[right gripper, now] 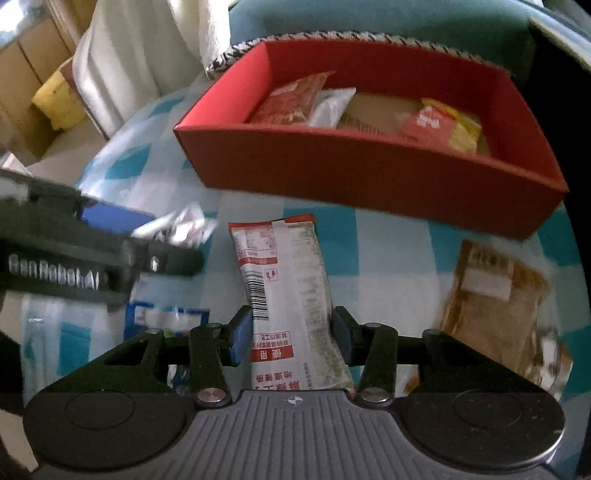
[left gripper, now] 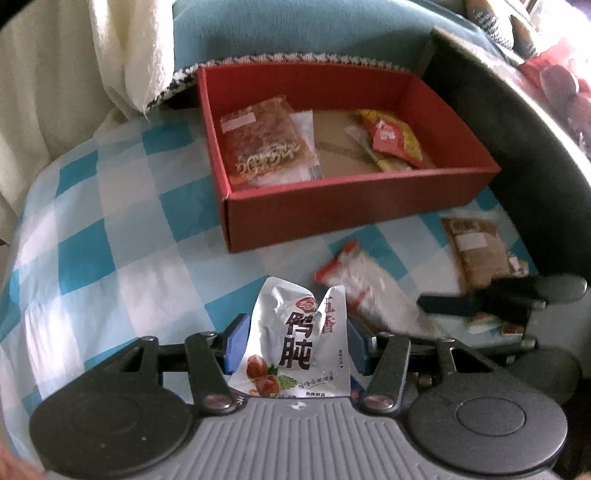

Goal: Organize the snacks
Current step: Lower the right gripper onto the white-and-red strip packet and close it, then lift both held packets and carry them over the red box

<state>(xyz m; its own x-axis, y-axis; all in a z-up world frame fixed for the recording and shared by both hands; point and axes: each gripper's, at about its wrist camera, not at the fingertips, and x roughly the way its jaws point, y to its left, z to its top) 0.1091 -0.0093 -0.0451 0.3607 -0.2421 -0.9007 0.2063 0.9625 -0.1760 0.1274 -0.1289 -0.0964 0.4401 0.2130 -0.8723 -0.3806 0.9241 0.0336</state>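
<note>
A red box (left gripper: 354,218) (right gripper: 369,173) stands on the blue-and-white checked cloth and holds an orange-brown snack pack (left gripper: 266,144), a white pack and a red-yellow pack (left gripper: 395,140). My left gripper (left gripper: 295,343) is shut on a silver snack pouch (left gripper: 299,343) with black characters, held above the cloth in front of the box. My right gripper (right gripper: 290,336) is shut on a long white-and-red snack pack (right gripper: 288,295). The left gripper also shows at the left of the right wrist view (right gripper: 110,240), and the right gripper at the right of the left wrist view (left gripper: 498,299).
A brown snack pack (right gripper: 491,310) (left gripper: 480,251) lies on the cloth right of the grippers. A blue-edged packet (right gripper: 166,321) lies at lower left. A teal cushion (left gripper: 295,33) and a white curtain (left gripper: 74,74) stand behind the box.
</note>
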